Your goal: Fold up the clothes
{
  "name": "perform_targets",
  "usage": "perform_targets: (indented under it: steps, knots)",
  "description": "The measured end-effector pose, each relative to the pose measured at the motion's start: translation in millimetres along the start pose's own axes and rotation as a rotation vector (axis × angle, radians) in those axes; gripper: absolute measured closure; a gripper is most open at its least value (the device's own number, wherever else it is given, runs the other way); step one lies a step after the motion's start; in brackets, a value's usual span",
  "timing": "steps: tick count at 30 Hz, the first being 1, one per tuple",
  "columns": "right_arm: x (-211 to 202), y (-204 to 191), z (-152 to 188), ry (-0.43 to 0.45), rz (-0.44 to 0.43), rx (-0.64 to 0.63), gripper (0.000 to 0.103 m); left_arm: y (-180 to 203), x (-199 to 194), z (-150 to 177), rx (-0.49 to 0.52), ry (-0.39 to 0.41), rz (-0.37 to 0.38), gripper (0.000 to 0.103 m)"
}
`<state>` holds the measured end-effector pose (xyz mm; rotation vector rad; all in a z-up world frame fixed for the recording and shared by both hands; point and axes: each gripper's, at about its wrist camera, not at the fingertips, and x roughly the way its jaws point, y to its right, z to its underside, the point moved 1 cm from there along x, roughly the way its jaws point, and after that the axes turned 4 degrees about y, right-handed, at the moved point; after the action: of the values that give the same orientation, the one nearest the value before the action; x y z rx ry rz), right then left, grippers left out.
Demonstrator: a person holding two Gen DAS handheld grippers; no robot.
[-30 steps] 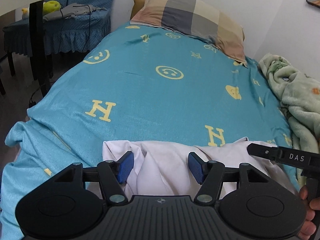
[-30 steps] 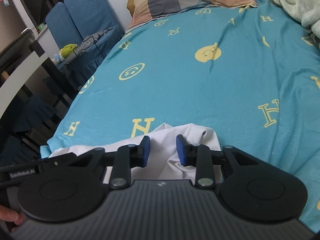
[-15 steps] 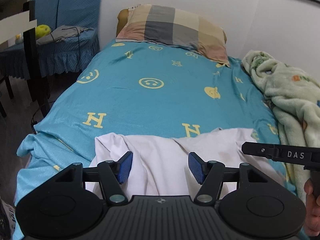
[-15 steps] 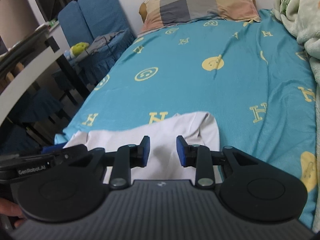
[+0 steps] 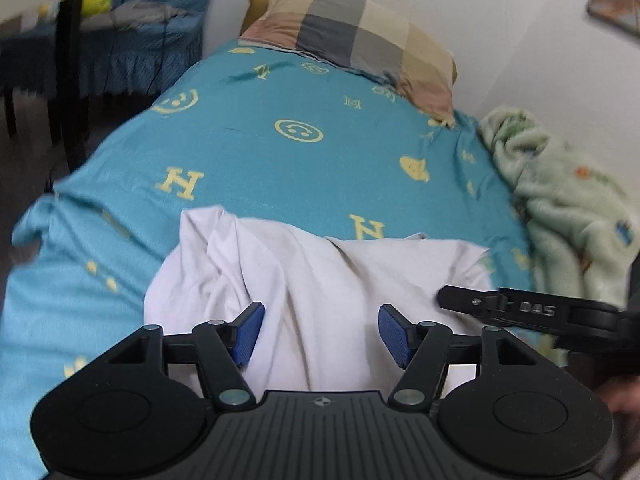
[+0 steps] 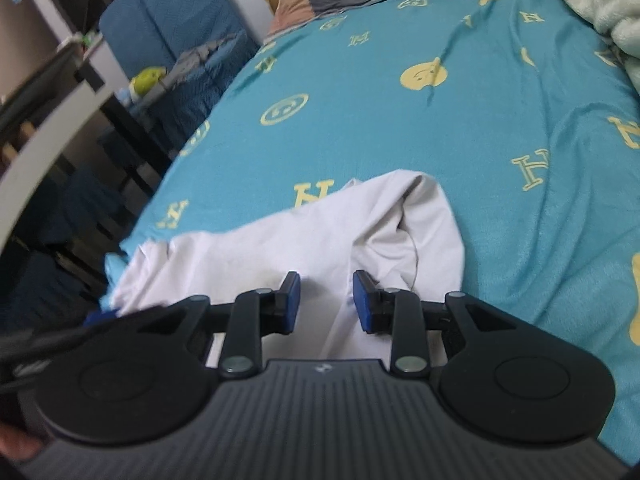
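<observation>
Left wrist view comes first: the left gripper hangs over a white garment that lies crumpled at the near end of the bed, and its 2 blue fingers stand wide apart, having just been opening, with cloth showing below the gap but nothing pressed between the pads. That stance suggests a released or not yet taken hold, probably so the cloth can settle before a fold. The right gripper reaches in from the right edge of this view, over the garment's right side. Beyond the garment the teal sheet runs clear up to a checked pillow, giving broad room to spread the cloth, while a green blanket is heaped along the bed's right edge and could catch a sleeve. Right wrist view shows the right gripper's fingers set closer together yet with a plain gap between them and no cloth pinched, so they are open too. Here the garment's far edge is bunched into a raised fold, its left end hangs near the bed's left edge, and a blue chair stands off that side.
</observation>
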<state>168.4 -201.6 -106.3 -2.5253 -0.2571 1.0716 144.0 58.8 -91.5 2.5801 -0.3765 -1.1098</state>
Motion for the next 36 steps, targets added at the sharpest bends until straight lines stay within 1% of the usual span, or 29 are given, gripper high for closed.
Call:
perform_targets:
  steps: [3,4,7,11,15,16,18,19,20,21,22,23,24,25,26,27,28,30,32,34,36]
  knots:
    - [-16,6,-3,0.024,-0.003,0.064,0.071,-8,-28,9,-0.168,-0.003,0.056,0.024]
    - [-22,7,-4,0.035,-0.007,0.085,0.071,-11,-36,13,-0.228,-0.010,0.079,0.022]
    - [-43,10,-6,0.064,-0.032,0.154,0.071,-21,-48,28,-0.401,-0.056,0.152,0.022]
    - [-65,13,-7,0.071,-0.090,0.268,0.070,-38,-39,53,-0.593,-0.133,0.190,0.021]
    - [-74,15,-2,0.040,-0.190,0.390,0.070,-67,-10,72,-0.849,-0.168,0.218,0.021]
    - [-75,15,-1,0.026,-0.216,0.422,0.070,-74,-3,76,-0.911,-0.171,0.222,0.021]
    - [-69,14,8,-0.030,-0.279,0.499,0.069,-87,5,81,-1.016,-0.143,0.220,0.023]
    - [-65,14,12,-0.063,-0.312,0.540,0.067,-92,7,82,-1.049,-0.122,0.224,0.026]
    - [-61,13,17,-0.096,-0.345,0.581,0.064,-96,8,83,-1.073,-0.105,0.227,0.027]
    - [-58,12,22,-0.129,-0.378,0.621,0.054,-96,8,82,-1.076,-0.093,0.231,0.030]
    - [-54,10,27,-0.158,-0.395,0.647,0.039,-97,8,81,-1.079,-0.082,0.235,0.037]
    - [-50,7,32,-0.183,-0.400,0.661,0.032,-97,8,80,-1.078,-0.071,0.237,0.041]
    - [-47,4,38,-0.209,-0.404,0.675,0.026,-96,6,78,-1.065,-0.063,0.236,0.051]
    - [-43,1,44,-0.234,-0.409,0.689,0.023,-95,5,77,-1.053,-0.054,0.235,0.062]
    - [-39,0,49,-0.256,-0.403,0.702,0.021,-94,4,75,-1.042,-0.044,0.238,0.064]
    - [-35,0,54,-0.275,-0.388,0.714,0.020,-93,3,72,-1.035,-0.031,0.249,0.070]
    - [-31,2,59,-0.291,-0.369,0.734,0.021,-91,2,68,-1.023,-0.020,0.258,0.074]
    - [-24,12,68,-0.299,-0.310,0.793,0.020,-88,1,61,-1.002,0.002,0.282,0.077]
    - [-21,25,74,-0.272,-0.251,0.845,0.020,-86,0,55,-0.987,0.021,0.301,0.078]
    - [-20,34,75,-0.223,-0.223,0.874,0.021,-84,0,52,-0.976,0.032,0.314,0.078]
    - [-21,36,71,-0.171,-0.207,0.854,0.021,-85,-1,48,-0.970,0.036,0.323,0.079]
